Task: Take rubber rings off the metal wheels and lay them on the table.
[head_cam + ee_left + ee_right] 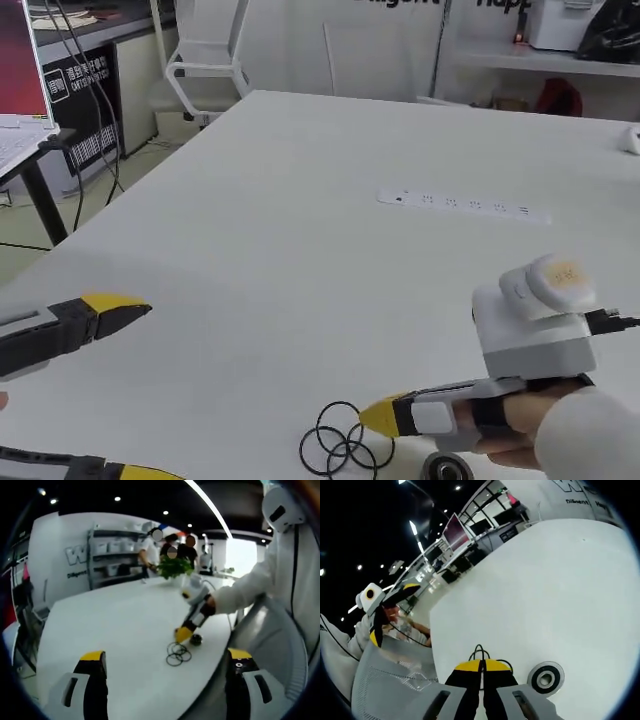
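Several rubber rings [345, 447] already lie in a pile at the near edge of the table [300, 200]. One metal wheel [546, 678] lies just right of them; whether it still carries a ring, I cannot tell. The right gripper [481, 665] has its jaws together beside the pile, and the left gripper [138, 390] has them wide apart. A power strip [463, 205] lies far away, not in the way.

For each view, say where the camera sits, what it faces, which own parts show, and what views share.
Head view: headset, down at table; left gripper, right gripper, sleeve.
Left gripper view: between open jaws, across rubber rings toward right gripper.
Right gripper view: over shut jaws, facing metal wheel.
All share rubber rings, metal wheel.
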Demonstrator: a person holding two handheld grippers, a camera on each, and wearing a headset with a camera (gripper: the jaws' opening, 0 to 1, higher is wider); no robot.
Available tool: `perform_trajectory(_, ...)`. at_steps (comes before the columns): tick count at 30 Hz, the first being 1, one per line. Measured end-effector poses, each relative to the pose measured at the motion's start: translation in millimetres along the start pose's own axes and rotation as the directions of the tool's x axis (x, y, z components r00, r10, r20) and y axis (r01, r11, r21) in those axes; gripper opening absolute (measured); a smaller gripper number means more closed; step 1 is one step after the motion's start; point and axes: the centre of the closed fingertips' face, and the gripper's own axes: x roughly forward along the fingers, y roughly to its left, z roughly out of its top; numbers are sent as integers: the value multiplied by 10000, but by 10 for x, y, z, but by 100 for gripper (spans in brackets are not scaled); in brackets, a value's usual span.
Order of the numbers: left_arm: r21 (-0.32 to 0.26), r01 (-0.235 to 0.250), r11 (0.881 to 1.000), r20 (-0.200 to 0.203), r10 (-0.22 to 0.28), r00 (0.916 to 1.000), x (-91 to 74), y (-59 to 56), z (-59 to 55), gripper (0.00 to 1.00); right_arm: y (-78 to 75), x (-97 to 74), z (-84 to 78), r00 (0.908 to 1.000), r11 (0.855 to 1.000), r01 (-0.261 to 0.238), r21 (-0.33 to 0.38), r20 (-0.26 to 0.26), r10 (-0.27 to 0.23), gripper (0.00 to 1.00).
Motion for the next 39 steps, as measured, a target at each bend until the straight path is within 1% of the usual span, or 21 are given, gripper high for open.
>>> perform_trajectory(2,-65,-10,10000,16,10,10000,-3,-9,-11,100,-44,17,-39,9995,9995,232,-236,-222,-237,0)
perform_trajectory(4,-106,-53,9999,-43,52,10000,-5,-10,-34,100,-66,30,-46,9990,9989,362,-293,-255,-369,0)
perform_trajectory(6,-171,-145,9997,-135,143,9998,-9,4,-64,100,-64,34,-45,9990,9989,353,-314,-262,-362,0)
perform_trajectory(8,-216,-206,9996,-136,204,9997,-17,16,-76,100,-55,45,-36,9990,9986,351,-390,-259,-362,0)
perform_trajectory(11,-234,-269,9994,-97,267,9996,-35,31,-71,100,-76,54,-32,9978,9956,559,-748,-325,-585,0)
perform_trajectory(15,-236,-327,9992,7,327,9995,-50,50,-40,100,-82,65,-53,9974,9948,553,-855,-414,-590,0)
perform_trajectory(17,-261,-350,9990,51,352,9994,-54,57,-31,100,-86,65,-54,9968,9926,642,-1030,-418,-688,0)
perform_trajectory(22,-219,-319,9993,29,320,9995,-50,50,-35,100,-112,53,-70,9942,9844,831,-1548,-551,-926,6)
perform_trajectory(28,-220,-260,9994,79,262,9996,-40,36,-26,100,-88,-34,-9,9951,9834,851,-1605,-365,-921,7)
perform_trajectory(30,-209,-238,9995,56,239,9997,-38,34,-32,100,-76,-74,15,9954,9817,873,-1690,-252,-928,7)
perform_trajectory(31,-192,-239,9995,45,240,9997,-38,35,-34,100,-69,-103,46,9953,9795,937,-1782,-76,-966,7)
perform_trajectory(34,-208,-224,9995,61,225,9997,-39,34,-34,100,-29,-170,94,9958,9788,920,-1831,168,-904,7)
perform_trajectory(39,-207,-146,9997,30,146,9999,-29,0,-31,100,26,-282,119,9950,9740,987,-2038,323,-940,10)
